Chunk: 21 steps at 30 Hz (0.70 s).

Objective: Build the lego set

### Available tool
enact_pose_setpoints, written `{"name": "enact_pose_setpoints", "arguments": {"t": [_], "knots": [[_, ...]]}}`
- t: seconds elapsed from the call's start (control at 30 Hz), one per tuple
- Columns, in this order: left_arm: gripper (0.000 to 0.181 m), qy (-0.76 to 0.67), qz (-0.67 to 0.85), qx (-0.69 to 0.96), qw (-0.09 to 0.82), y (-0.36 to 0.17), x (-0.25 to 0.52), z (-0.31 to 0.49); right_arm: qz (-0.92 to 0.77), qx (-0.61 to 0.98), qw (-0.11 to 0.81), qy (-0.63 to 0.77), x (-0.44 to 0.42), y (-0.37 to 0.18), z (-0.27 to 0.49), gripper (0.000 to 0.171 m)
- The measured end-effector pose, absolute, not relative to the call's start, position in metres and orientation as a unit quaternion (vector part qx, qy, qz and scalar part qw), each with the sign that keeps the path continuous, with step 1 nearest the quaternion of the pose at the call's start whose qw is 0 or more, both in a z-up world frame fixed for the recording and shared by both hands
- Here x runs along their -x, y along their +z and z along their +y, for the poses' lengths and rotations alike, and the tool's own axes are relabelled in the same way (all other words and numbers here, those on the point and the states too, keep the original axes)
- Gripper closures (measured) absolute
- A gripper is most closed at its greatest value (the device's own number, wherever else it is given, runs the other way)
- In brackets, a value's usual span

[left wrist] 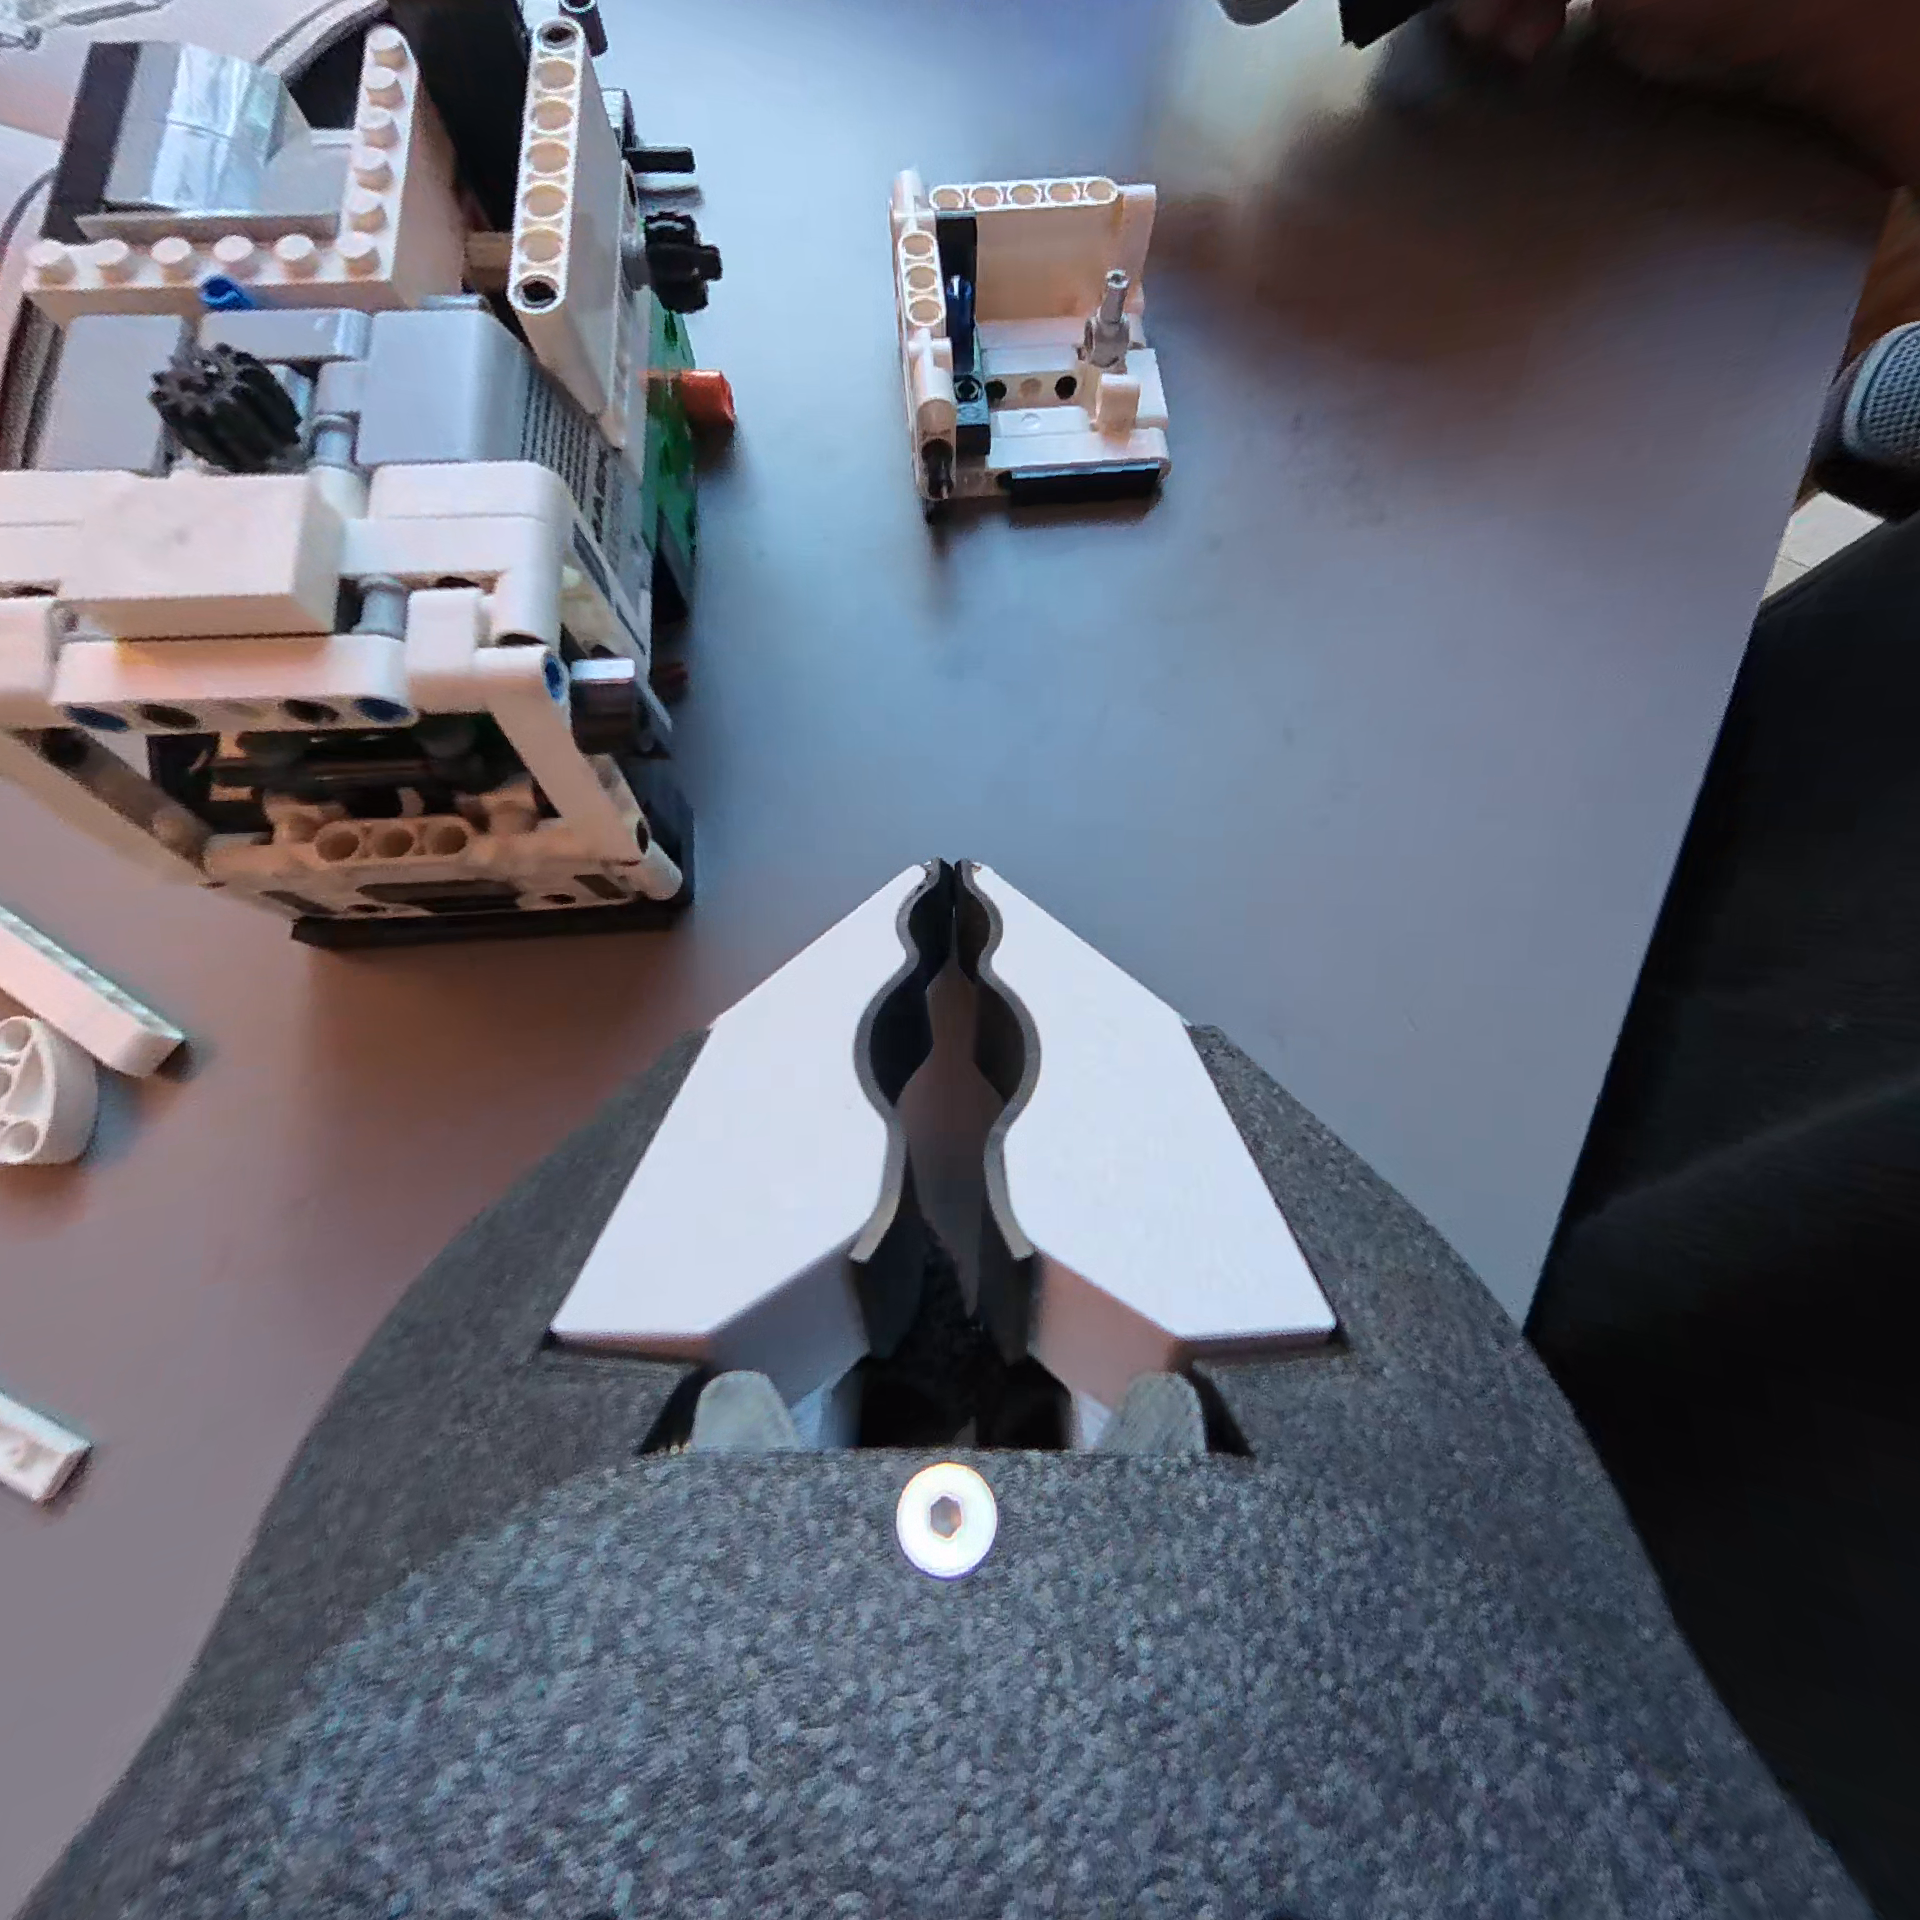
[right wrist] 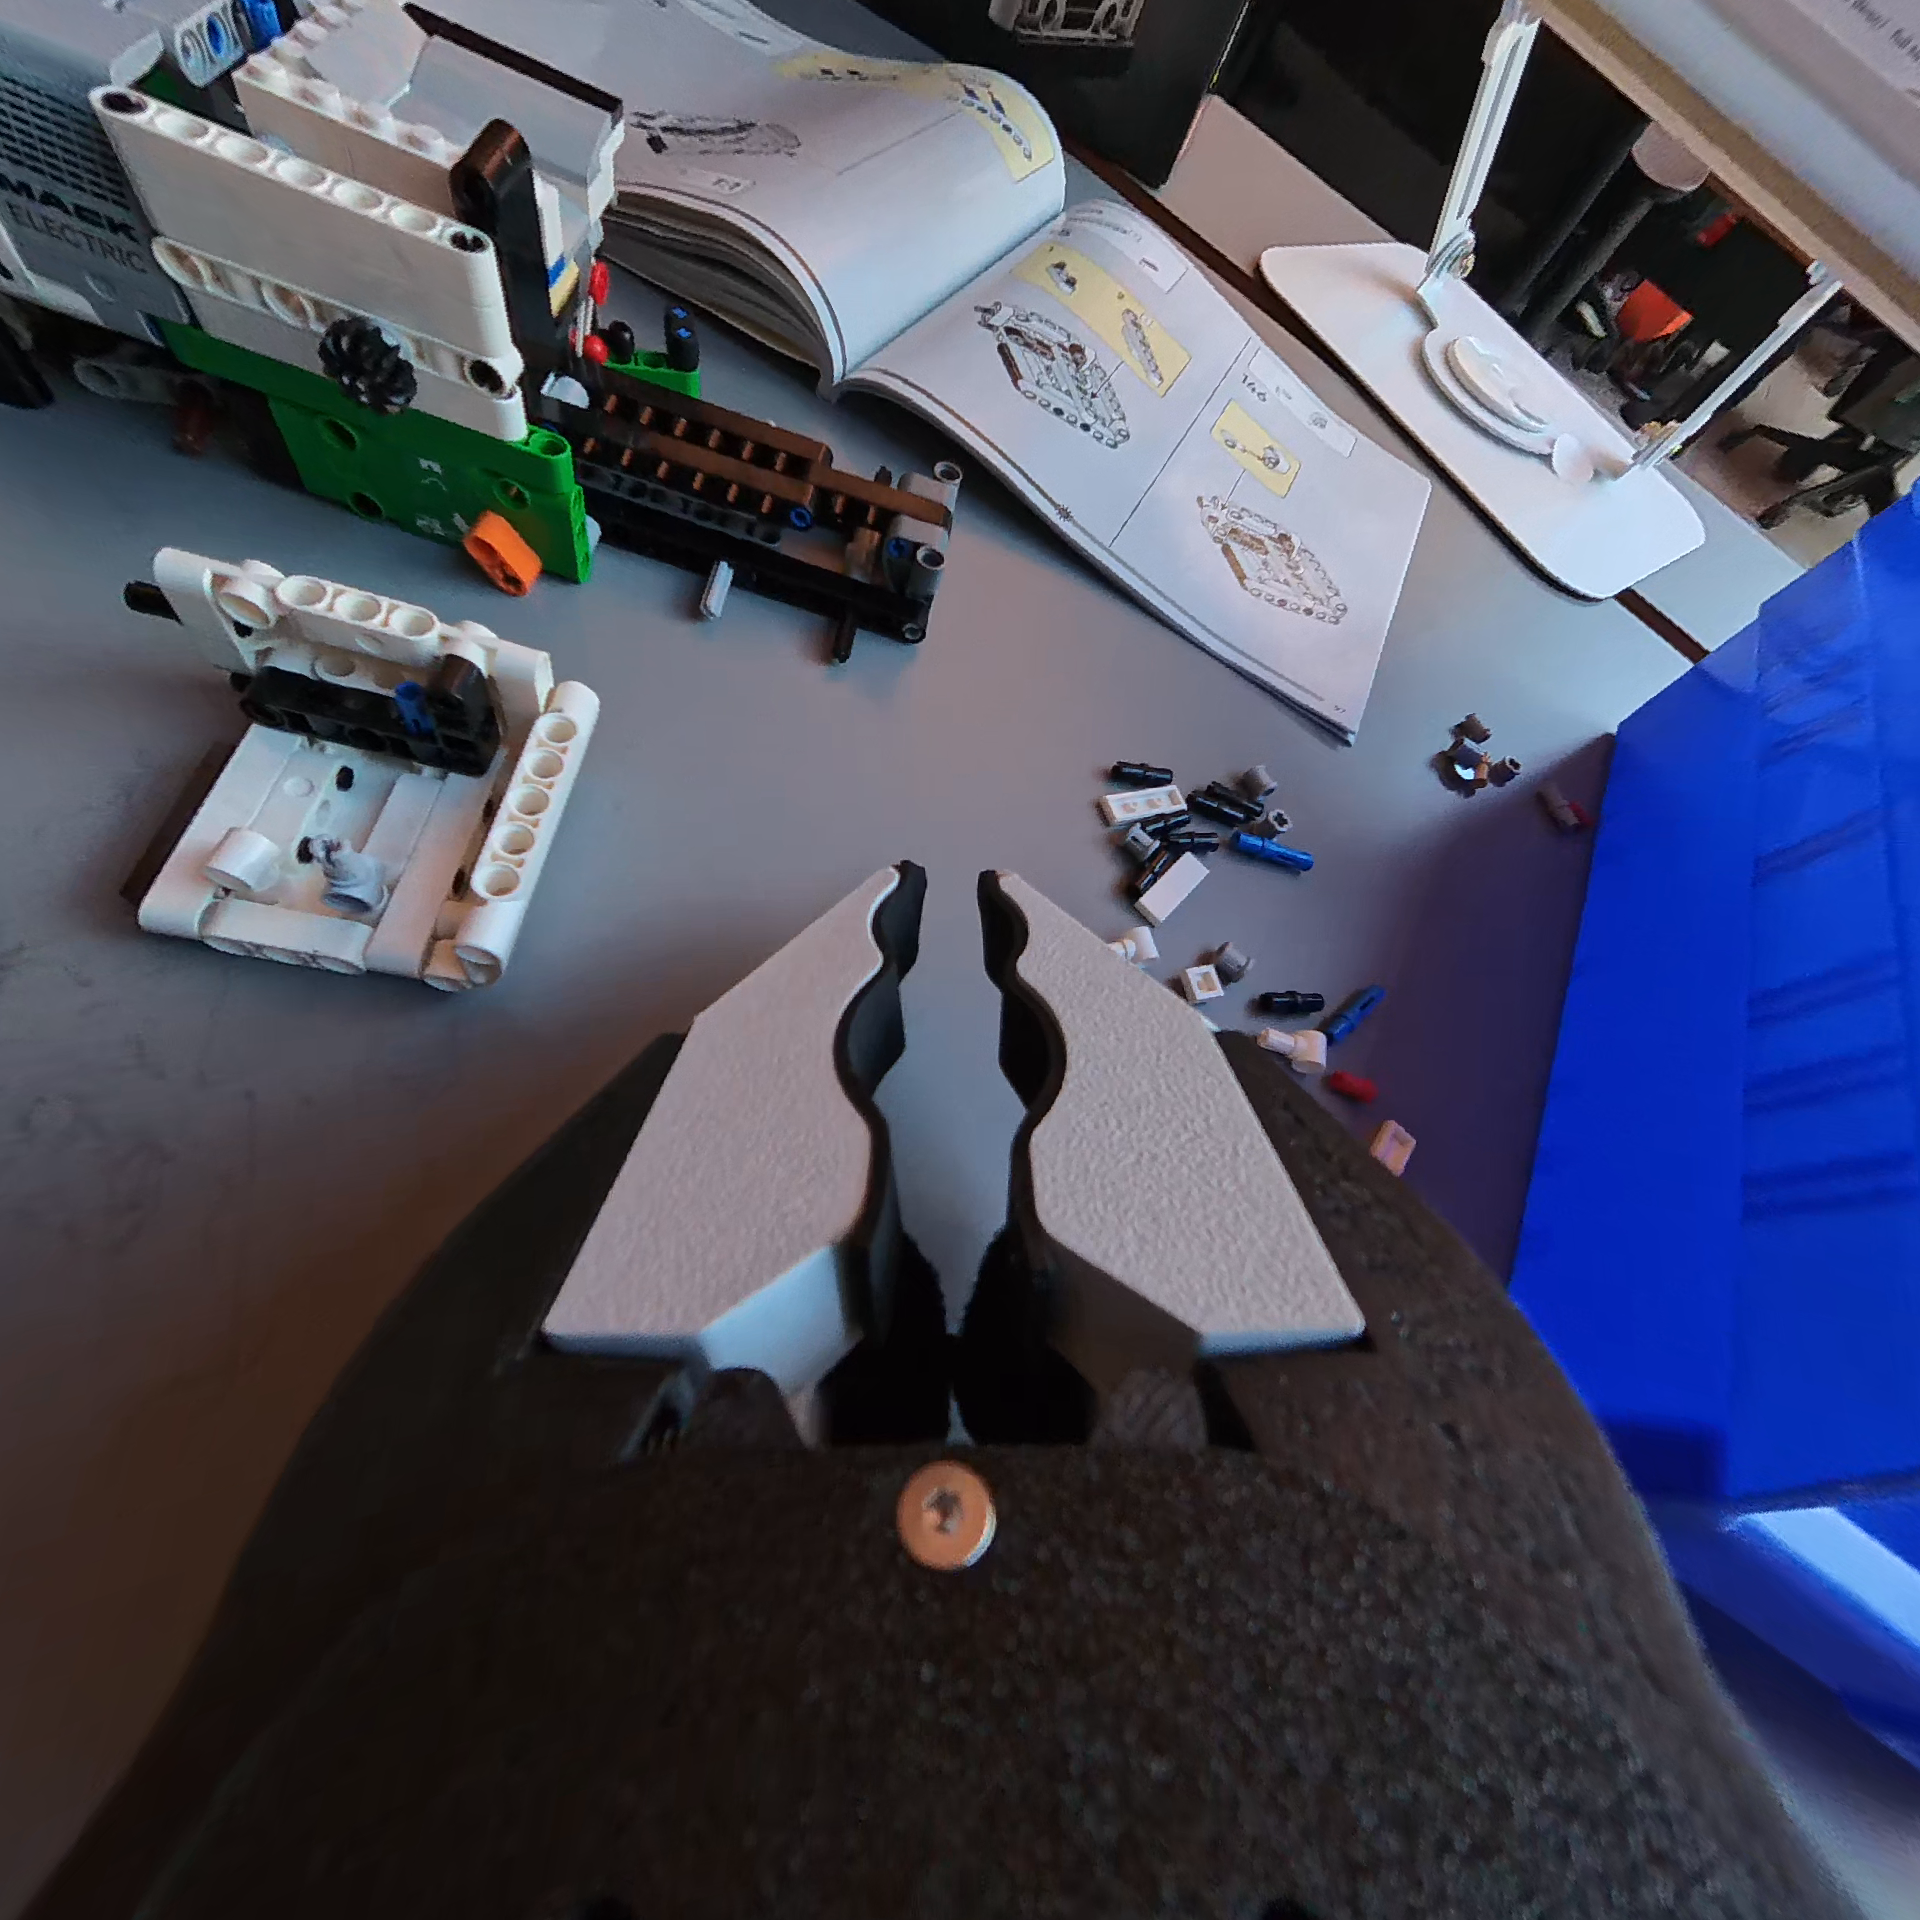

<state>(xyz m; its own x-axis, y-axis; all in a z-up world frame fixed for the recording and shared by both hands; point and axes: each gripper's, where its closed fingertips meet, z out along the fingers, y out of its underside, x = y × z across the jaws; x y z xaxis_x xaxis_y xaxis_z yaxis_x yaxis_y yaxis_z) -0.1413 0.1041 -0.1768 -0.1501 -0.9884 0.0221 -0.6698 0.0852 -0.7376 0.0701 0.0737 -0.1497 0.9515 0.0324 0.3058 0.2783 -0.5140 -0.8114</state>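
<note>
A large white, grey and green lego truck body [left wrist: 312, 520] stands at the left of the table; it also shows in the right wrist view [right wrist: 343, 291]. A small white lego sub-assembly [left wrist: 1029, 343] with black and blue pins lies apart from it, and shows in the right wrist view [right wrist: 364, 790]. My left gripper [left wrist: 951, 868] is shut and empty, hovering near the sub-assembly's front side. My right gripper [right wrist: 948, 883] is slightly open and empty, between the sub-assembly and a scatter of small loose pins and plates [right wrist: 1205, 842].
An open instruction booklet [right wrist: 1091, 343] lies behind the pins. A blue bin [right wrist: 1745, 1039] stands at the right edge. A white lamp base [right wrist: 1486, 395] sits at the back right. Loose white beams [left wrist: 73, 997] lie at the left. A blurred arm [left wrist: 1558, 156] reaches in at the top right. Spacing between my two grippers at the tips: around 20 cm.
</note>
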Motion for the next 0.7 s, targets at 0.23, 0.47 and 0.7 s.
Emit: {"name": "enact_pose_setpoints", "arguments": {"t": [0.23, 0.47, 0.7], "knots": [[0.181, -0.308, 0.692, 0.601, 0.257, -0.179, 0.142, 0.101, -0.089, 0.860, 0.487, -0.122, -0.070, -0.149, 0.074, 0.160], [0.177, -0.303, 0.688, 0.604, 0.265, -0.178, 0.140, 0.101, -0.094, 0.858, 0.487, -0.130, -0.069, -0.149, 0.073, 0.161], [0.156, -0.339, 0.658, 0.619, 0.263, -0.166, 0.143, 0.103, -0.104, 0.860, 0.478, -0.145, -0.068, -0.152, 0.073, 0.162]]}}
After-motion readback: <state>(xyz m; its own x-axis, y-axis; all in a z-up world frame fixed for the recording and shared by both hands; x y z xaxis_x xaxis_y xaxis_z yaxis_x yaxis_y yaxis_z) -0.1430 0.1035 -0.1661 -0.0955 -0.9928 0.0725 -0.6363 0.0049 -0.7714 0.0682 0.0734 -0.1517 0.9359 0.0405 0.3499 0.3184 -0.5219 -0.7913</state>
